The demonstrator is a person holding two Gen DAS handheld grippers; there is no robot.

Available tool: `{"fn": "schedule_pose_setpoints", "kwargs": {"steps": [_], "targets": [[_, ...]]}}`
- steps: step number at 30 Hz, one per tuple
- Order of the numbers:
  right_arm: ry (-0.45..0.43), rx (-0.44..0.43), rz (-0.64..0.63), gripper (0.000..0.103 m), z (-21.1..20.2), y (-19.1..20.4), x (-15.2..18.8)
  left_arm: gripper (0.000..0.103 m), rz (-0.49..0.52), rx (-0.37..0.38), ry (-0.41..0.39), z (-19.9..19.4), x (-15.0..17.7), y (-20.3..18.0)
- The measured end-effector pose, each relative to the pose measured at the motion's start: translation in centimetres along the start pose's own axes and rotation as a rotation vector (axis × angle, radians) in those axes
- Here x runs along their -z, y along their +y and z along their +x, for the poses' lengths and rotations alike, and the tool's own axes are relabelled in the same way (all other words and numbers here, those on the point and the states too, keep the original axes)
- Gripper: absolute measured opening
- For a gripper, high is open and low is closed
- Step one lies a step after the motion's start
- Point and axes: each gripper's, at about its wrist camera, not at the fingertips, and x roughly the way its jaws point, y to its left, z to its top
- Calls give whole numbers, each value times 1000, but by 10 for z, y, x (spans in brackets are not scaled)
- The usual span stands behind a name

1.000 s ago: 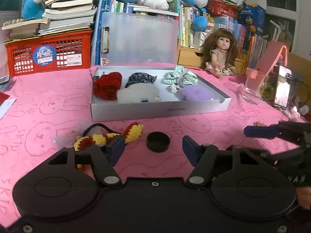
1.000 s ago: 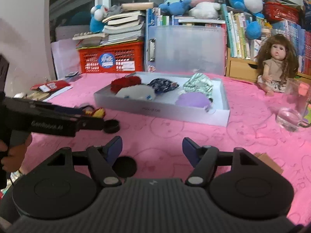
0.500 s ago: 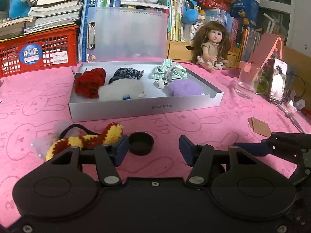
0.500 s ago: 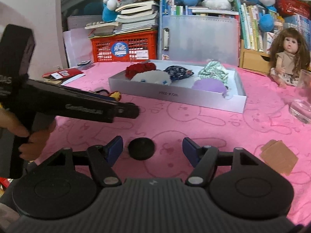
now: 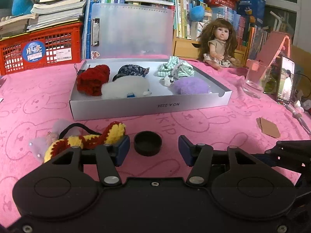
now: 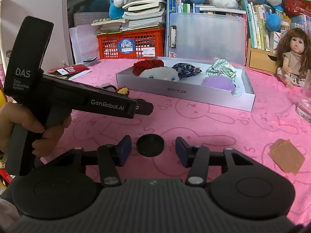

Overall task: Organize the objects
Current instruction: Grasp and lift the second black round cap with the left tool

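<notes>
Left wrist view
- Left hand-held gripper (image 5: 154,150): jaws spread wide, pinching nothing, low over the pink counter (image 5: 213,128).
- Black round cap (image 5: 147,143): on the counter between the 2 blue fingertips, nearer the left one, touching neither; its hollow side faces up.
- Red-and-yellow crochet piece (image 5: 87,139): just left of the left fingertip, lying on the counter with a black cord (image 5: 77,126) looped beside it.
- Grey box (image 5: 147,106): ahead of the fingers, lid raised behind it; inside are a red knit item (image 5: 93,80), a white fluffy item (image 5: 126,89), a dark patterned item (image 5: 134,70), a green striped cloth (image 5: 176,70) and a purple fluffy item (image 5: 190,86).
- Doll (image 5: 219,42): seated beyond the box, ahead and to the right.
- Glass cup (image 5: 254,79) and phone (image 5: 285,79): far right, the phone propped upright.
- Brown card pieces (image 5: 268,129): right of the fingers, flat on the counter.

Right wrist view
- Right hand-held gripper (image 6: 153,151): jaws spread, empty, close to the counter.
- Black round cap (image 6: 150,145): between its fingertips, nearer the left one, resting flat on the pink cloth.
- Left hand-held gripper: held at the left by the person's hand (image 6: 38,128), its nose pointing right above the counter.
- Grey box (image 6: 186,92): ahead, holding the same soft items.
- Red crate (image 6: 132,44): behind the box to the left, books stacked on it.
</notes>
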Motion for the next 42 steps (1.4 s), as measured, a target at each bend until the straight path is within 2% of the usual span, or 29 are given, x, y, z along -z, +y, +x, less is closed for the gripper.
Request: {"fn": "schedule_pose_setpoints", "kwargs": {"steps": [4,9,23,26,28,32,42], "targets": [[-15,23,41,37,0,-5,-1,53,0,-1,3,2,1,0],[-22,49,101,37,-2,-16,-3,53,3,-4,3,3,2,0],[-32,98,134,37,-2,-23,-3,52,27,-31,-13,4,6,-6],[-33,108,147,37,-3,-25,-3,45,27,-41,-18,3,7,-6],[-33,115,152,37,-3,-26,-3,30,12,-57,-23,2,7,-4],[-38,127,157,37,-3,-28,-3,30,-20,-46,-29,-2,5,2],[-55,154,170,37,-3,-31,-9,30,9,-44,-69,-13,-2,-6]]}}
